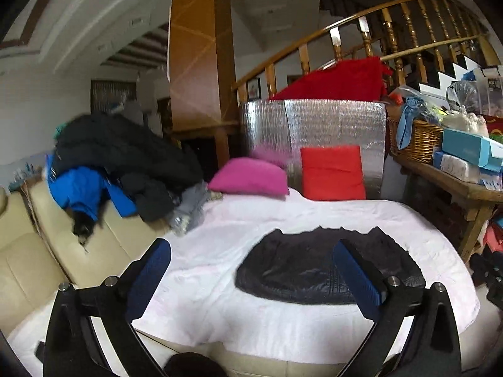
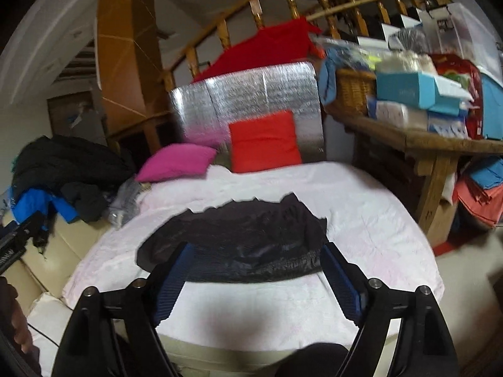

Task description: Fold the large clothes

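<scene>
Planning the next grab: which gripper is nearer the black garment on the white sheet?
Right. The right gripper hangs open above the black garment's near edge. The left gripper is open too, set off to its left over the white sheet.

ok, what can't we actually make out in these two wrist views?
- Black garment near edge: right view, hidden behind the right gripper fingers; fold layers unreadable, dark and blurred.
- Clothes pile: left view, motion blur; item count unclear.
- Boxes on side table: print too blurred.
- Left gripper: base cut off by the bottom edge.

black garment (image 1: 327, 270) | white sheet (image 1: 220, 245) | pink cushion (image 1: 250, 177) | red cushion (image 1: 331, 172)
</scene>
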Demonstrator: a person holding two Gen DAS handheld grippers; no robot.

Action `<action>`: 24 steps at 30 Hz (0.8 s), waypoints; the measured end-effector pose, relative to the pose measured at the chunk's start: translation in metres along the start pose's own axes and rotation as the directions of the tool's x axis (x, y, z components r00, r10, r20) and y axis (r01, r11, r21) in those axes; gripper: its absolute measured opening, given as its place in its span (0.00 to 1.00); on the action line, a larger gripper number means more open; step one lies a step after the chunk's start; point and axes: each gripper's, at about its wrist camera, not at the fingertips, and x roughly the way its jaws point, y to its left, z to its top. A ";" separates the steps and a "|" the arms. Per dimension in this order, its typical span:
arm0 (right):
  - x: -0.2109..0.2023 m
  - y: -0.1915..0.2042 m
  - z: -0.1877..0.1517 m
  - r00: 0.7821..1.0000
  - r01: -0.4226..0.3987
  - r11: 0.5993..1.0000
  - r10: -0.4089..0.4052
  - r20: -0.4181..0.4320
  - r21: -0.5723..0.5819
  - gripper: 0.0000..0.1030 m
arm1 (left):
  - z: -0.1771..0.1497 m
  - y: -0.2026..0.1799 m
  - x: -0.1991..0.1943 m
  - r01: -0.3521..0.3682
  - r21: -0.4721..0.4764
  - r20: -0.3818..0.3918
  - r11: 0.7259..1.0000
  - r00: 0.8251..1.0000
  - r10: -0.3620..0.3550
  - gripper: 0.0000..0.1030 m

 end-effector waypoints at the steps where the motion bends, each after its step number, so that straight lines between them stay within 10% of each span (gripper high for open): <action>1: -0.009 0.002 0.002 1.000 0.003 1.000 -0.003 0.011 -0.009 0.84 | 0.002 -0.001 -0.008 -0.011 0.014 0.012 1.000 1.000 0.011 1.00; 24: -0.058 0.057 -0.004 0.998 0.038 0.997 -0.035 0.043 -0.074 0.91 | 0.017 0.018 -0.066 0.010 0.001 0.075 1.000 0.997 -0.010 1.00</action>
